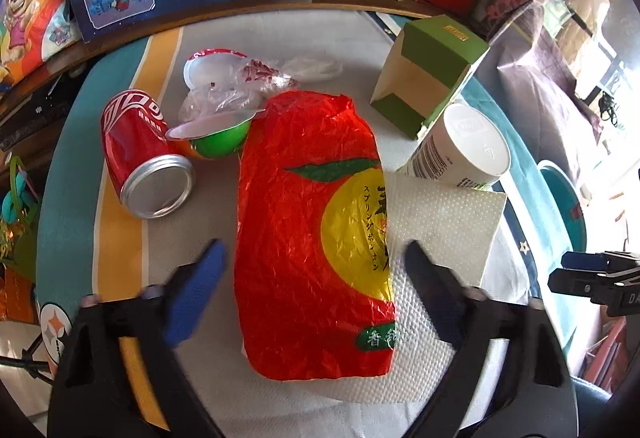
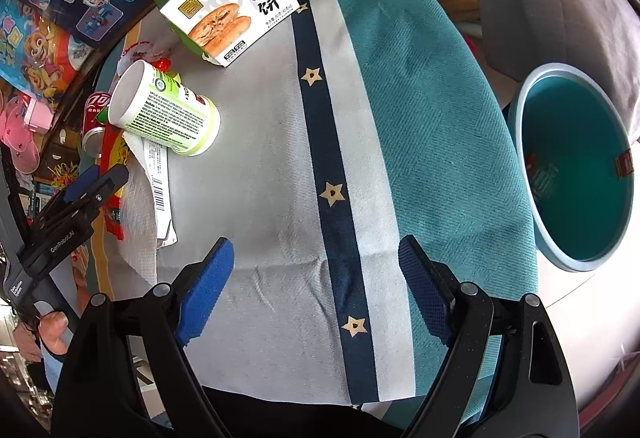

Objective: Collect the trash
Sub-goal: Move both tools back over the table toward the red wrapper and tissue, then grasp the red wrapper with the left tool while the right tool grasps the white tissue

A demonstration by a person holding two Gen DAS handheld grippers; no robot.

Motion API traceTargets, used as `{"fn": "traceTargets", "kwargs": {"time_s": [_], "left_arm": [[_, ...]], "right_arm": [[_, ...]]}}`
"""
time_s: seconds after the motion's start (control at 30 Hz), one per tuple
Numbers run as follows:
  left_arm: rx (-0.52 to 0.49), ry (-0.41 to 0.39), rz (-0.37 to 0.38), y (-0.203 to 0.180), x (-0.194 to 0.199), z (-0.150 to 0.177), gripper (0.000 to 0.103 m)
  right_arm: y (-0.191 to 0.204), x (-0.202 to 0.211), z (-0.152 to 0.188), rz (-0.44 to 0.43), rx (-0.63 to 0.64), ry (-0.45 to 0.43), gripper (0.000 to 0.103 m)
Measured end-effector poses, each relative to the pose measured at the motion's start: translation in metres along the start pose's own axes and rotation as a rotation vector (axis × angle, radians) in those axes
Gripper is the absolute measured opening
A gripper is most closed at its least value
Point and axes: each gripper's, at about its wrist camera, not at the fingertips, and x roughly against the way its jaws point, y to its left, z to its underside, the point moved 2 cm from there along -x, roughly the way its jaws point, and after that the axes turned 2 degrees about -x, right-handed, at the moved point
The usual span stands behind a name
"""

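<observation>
Left gripper hangs over the red-orange plastic bag, jaws apart, one on each side of the bag, pads not pressing it. Bag lies flat on a striped cloth, overlapping a white paper towel. Beside it: red soda can on its side, green jelly cup, crumpled clear wrapper, white tub tipped over, green-and-white box. Right gripper wide open over bare cloth, nothing between the jaws. Teal bin stands off the cloth's right edge.
</observation>
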Motion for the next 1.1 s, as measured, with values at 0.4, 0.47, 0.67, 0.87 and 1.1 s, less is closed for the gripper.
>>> {"fn": "traceTargets", "kwargs": {"time_s": [0.4, 0.47, 0.67, 0.87, 1.1], "left_arm": [[0.077, -0.057, 0.070, 0.018, 0.042, 0.021, 0.030], [0.096, -0.074, 0.071, 0.027, 0.052, 0.029, 0.030], [0.158, -0.069, 0.083, 0.054, 0.063, 0.058, 0.030], [0.173, -0.048, 0.121, 0.062, 0.057, 0.078, 0.030], [0.185, -0.025, 0.141, 0.070, 0.044, 0.087, 0.032]], "right_arm": [[0.056, -0.004, 0.003, -0.016, 0.117, -0.003, 0.081], [0.071, -0.003, 0.005, -0.028, 0.148, -0.013, 0.081], [0.126, -0.001, 0.011, -0.085, 0.258, -0.074, 0.081], [0.165, -0.016, 0.019, -0.117, 0.352, -0.093, 0.081], [0.169, -0.049, 0.002, -0.038, 0.360, -0.103, 0.081]]}}
